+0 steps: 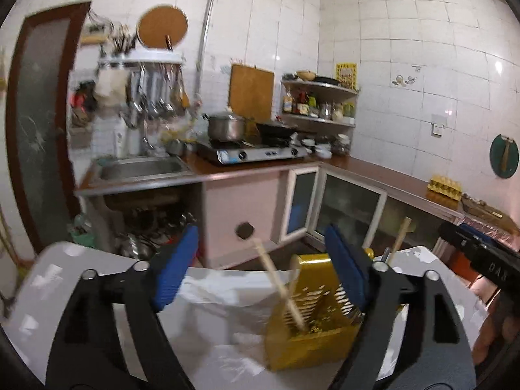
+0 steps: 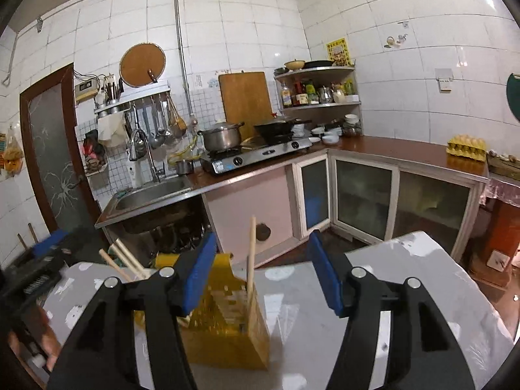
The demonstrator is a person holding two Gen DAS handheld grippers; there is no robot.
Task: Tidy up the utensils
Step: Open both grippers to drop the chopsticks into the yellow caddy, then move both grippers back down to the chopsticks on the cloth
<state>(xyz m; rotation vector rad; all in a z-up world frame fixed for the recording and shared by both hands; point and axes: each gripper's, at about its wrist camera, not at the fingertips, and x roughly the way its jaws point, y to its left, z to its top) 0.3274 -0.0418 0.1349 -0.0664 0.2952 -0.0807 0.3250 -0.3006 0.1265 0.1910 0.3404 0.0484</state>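
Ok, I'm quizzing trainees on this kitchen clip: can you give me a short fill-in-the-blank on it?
1. The slotted utensil holder is coloured ____.
2. It stands on a ____ table.
3. The chopstick stands in the ____.
4. Both the left gripper and the right gripper have ____ jaws.

Missing words: yellow; white; holder; open

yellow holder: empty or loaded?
Loaded. The yellow holder has a wooden stick standing in it, and more sticks poke up behind.
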